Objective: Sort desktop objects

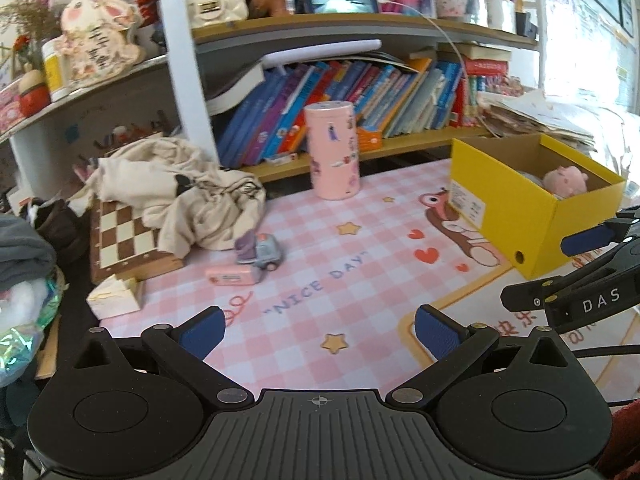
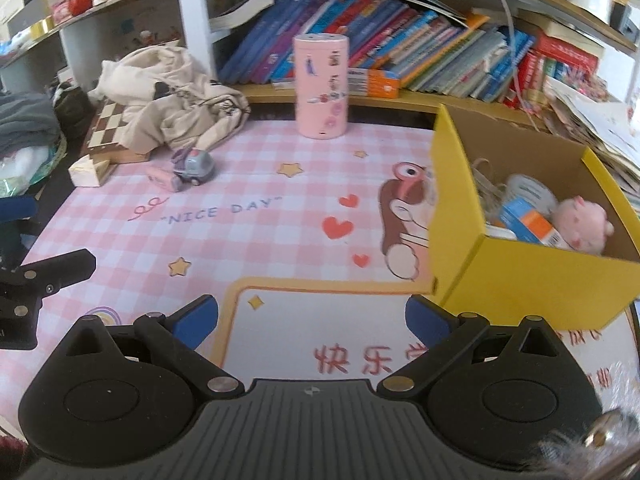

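On the pink checked desk mat point(image 1: 320, 248) lie a small grey toy car point(image 1: 262, 252) point(image 2: 194, 168) and a pink eraser-like block point(image 1: 231, 276) point(image 2: 160, 176) just in front of it. A tall pink cylinder point(image 1: 334, 150) point(image 2: 321, 84) stands upright at the back. The yellow box point(image 1: 532, 216) point(image 2: 520, 272) on the right holds a pink plush pig point(image 2: 584, 228), a blue-orange carton and a white tub. My left gripper point(image 1: 318, 336) is open, low over the mat's front. My right gripper point(image 2: 312, 320) is open too, just left of the box, with nothing between its fingers.
A cream cloth bag point(image 1: 180, 196) is heaped over a wooden chessboard point(image 1: 124, 244) at the left, with a small cream wedge-shaped box point(image 1: 116, 296) beside it. Bookshelves point(image 1: 360, 92) full of leaning books run along the back. Stacked papers point(image 1: 536, 116) sit behind the yellow box.
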The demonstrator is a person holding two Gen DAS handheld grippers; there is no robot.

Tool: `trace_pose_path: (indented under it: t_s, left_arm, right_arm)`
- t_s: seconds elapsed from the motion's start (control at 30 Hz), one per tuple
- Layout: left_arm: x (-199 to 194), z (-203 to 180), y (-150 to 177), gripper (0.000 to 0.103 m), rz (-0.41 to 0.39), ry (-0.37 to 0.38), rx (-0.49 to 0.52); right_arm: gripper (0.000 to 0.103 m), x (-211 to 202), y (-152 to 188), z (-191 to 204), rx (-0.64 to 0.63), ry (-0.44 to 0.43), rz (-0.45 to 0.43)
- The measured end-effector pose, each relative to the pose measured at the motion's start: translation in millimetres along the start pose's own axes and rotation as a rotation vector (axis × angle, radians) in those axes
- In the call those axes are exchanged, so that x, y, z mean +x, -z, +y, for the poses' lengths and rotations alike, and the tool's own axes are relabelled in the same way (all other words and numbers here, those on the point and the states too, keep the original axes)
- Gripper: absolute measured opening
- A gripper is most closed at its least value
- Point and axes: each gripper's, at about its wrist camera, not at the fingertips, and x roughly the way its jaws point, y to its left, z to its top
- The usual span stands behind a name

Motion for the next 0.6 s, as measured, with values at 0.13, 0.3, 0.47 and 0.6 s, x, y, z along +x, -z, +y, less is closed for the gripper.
trace_pose_path:
  t_s: [0.13,0.3,0.47,0.6]
  left_arm:
    - [2,10,1,0.102,0.003,-0.017,-0.019]
    - [9,28,1,0.102,0.001,-0.056,-0.049]
    - [19,48,1,0.102,0.009,-0.091,-0.107]
    - [29,60,1,0.102,0.019,-0.108,-0.128]
  right_arm:
    - [0.101,8,-7,10,-0.031,-0.014,0.005]
    - [0.101,21,-15,22,-0.084,-0.022,0.008]
    - [0.101,36,-24,33,-0.136,-0.031,0.018]
    - [0.101,52,-32,40,-0.174,-0.040,0.026]
